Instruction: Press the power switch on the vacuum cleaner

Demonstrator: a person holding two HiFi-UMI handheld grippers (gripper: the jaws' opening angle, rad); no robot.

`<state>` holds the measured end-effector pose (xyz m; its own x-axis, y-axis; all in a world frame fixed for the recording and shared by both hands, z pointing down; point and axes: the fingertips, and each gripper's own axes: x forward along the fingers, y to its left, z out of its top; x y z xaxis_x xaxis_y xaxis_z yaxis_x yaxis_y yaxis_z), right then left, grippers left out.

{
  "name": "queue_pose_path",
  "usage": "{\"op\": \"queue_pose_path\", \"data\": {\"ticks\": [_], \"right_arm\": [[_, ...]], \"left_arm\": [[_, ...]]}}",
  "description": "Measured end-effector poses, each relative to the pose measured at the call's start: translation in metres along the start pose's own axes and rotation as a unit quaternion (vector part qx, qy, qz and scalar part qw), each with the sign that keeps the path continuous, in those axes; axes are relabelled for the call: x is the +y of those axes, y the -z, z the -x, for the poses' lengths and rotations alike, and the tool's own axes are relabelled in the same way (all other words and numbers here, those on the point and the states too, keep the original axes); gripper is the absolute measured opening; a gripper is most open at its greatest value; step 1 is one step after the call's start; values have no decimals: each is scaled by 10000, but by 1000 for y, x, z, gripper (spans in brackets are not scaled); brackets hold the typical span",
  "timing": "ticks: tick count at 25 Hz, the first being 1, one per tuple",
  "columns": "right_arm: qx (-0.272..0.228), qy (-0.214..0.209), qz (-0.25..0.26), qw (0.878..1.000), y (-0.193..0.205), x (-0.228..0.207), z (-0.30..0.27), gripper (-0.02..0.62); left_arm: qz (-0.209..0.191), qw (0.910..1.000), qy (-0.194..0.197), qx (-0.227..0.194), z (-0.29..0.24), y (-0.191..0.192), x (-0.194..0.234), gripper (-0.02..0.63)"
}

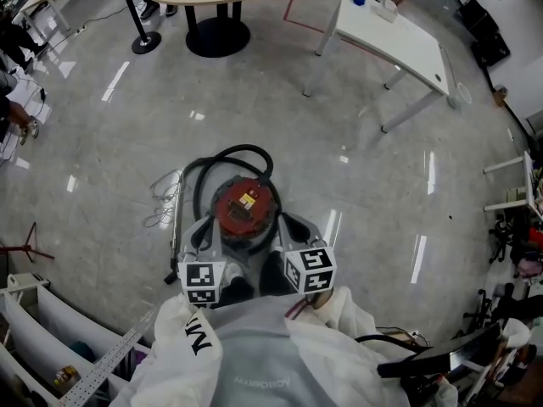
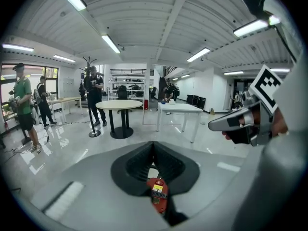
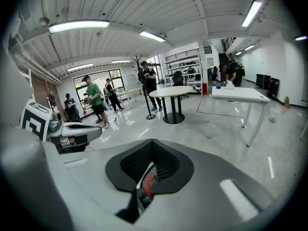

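A quick poke could be missing the switch, because it is too small to spot from up here. The red vacuum cleaner (image 1: 246,210) is sitting on the floor, middle of the frame. Left gripper (image 1: 206,234) and right gripper (image 1: 294,229) are pointing down over it, jaws pressed together, holding nothing.

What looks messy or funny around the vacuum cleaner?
A thin white cord lies in a loose tangle on the floor, on the left side of the vacuum cleaner, next to its metal wand. The black hose curls loosely behind it. Nothing looks spilled or broken.
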<state>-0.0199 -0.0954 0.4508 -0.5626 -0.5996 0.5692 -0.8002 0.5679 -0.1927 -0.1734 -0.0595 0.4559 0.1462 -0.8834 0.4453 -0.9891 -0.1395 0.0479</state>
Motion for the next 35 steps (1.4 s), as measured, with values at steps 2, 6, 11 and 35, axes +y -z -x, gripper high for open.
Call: {"op": "queue_pose_path", "data": {"ticks": [2,6,11,35], "right_arm": [[45,-58,-5,10000,-1,-7,-7,0],[126,-164,-7,9998,-4,-20,-22,0],[206,-254,-59,9994,-5,-40,-38,0],[938,43,-831,9921,108,-110,-89,0]], "left_arm": [[-4,10000,-29,62,-8,0,-2,0],[-22,9997,-78,222,-25,2,-5,0],[-100,9985,-147,515,-55,17,-7,0],[-787,9786,295,1877,-182,171,-32,0]]}}
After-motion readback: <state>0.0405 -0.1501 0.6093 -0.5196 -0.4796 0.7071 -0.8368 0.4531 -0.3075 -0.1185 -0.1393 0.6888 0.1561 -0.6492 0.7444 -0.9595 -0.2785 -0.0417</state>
